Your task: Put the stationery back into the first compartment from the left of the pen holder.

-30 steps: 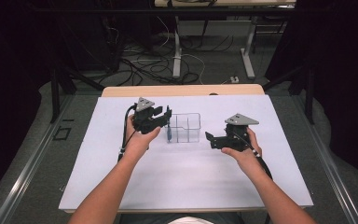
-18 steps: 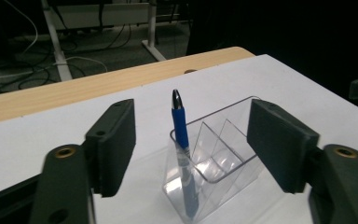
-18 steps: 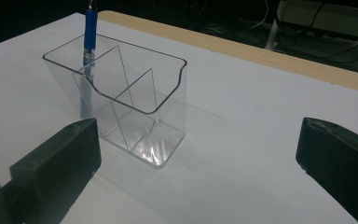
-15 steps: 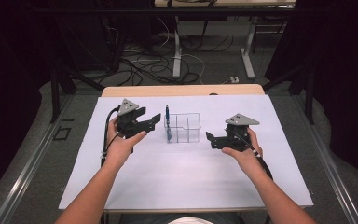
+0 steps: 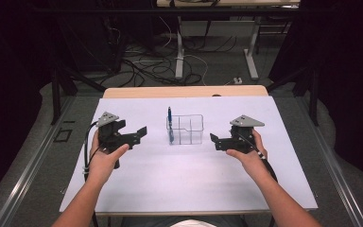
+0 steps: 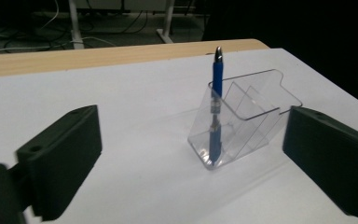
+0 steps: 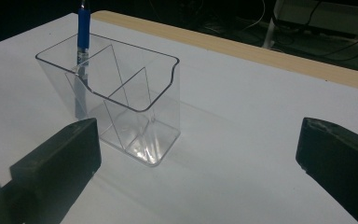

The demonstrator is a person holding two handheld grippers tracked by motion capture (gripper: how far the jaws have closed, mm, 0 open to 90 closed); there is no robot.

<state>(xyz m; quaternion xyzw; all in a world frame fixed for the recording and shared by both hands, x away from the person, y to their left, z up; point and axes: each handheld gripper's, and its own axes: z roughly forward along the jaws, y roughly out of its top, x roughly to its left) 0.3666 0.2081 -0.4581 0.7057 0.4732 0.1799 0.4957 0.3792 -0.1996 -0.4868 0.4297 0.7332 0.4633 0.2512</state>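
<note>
The pen point(image 5: 169, 124) stands upright in the left end compartment of the clear holder point(image 5: 185, 129) mid-table, so the placing looks done. The left tool point(image 5: 141, 134) has just been opening, nothing between its jaws, well apart from the holder. The right tool point(image 5: 215, 140) waits wide, empty.

A blue pen point(image 6: 217, 105) stands upright in the near corner compartment of a clear plastic organizer point(image 6: 251, 119) on the white table point(image 6: 135, 102). The left claw point(image 6: 191, 161), its jaws just opening, stands wide with nothing between them.
</note>
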